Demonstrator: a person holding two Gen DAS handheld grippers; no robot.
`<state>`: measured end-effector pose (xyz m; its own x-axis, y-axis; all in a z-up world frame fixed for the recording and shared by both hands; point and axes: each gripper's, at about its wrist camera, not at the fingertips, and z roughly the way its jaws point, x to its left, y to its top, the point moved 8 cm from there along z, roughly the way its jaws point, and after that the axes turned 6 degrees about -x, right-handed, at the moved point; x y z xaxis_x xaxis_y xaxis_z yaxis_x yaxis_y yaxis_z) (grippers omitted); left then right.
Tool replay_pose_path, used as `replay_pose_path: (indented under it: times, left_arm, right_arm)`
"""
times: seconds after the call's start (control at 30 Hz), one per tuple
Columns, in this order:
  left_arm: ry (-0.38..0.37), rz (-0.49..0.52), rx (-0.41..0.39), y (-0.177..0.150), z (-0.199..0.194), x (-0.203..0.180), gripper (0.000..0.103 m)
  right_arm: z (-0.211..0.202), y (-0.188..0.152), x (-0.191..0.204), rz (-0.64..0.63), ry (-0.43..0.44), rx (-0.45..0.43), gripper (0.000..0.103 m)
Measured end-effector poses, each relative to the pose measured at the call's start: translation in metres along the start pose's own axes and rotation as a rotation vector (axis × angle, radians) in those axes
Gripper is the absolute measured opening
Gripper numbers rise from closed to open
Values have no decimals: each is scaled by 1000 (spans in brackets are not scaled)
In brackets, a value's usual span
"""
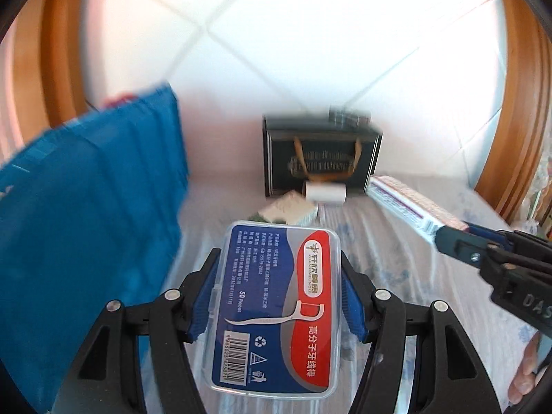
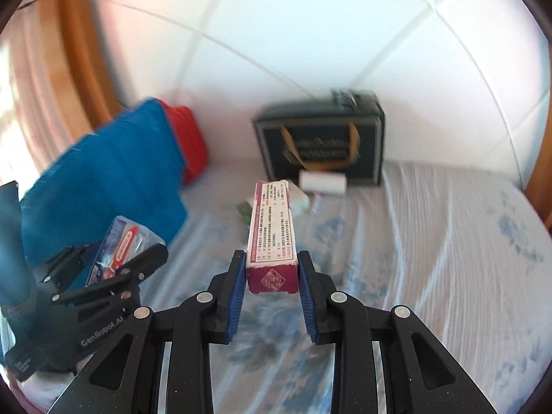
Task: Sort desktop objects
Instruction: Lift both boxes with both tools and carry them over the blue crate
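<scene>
My left gripper is shut on a clear plastic box of dental floss picks with a blue and red label, held above the cloth-covered table. It also shows at the left of the right wrist view. My right gripper is shut on a long pink and white carton, gripped at its near end and pointing away. The carton and the right gripper appear at the right of the left wrist view.
A dark gift bag with gold handles stands at the back by the tiled wall. A white roll and a small white packet lie before it. Blue and red folded bags stand at the left.
</scene>
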<state>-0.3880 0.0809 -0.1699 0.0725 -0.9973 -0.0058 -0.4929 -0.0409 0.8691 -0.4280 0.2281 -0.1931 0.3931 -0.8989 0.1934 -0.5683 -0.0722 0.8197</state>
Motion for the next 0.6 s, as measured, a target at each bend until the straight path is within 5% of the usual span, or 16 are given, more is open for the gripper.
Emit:
replay_pose_path:
  times: [0.3,0.6]
  left_arm:
    - [125,-12,-227,56,-145,55,62]
    - [367,-98,-309,69,-235,185,62]
  right_arm:
    - [-90,47,104,-139,123,-169,29]
    - [-117,66,249,-262,318,-244,29]
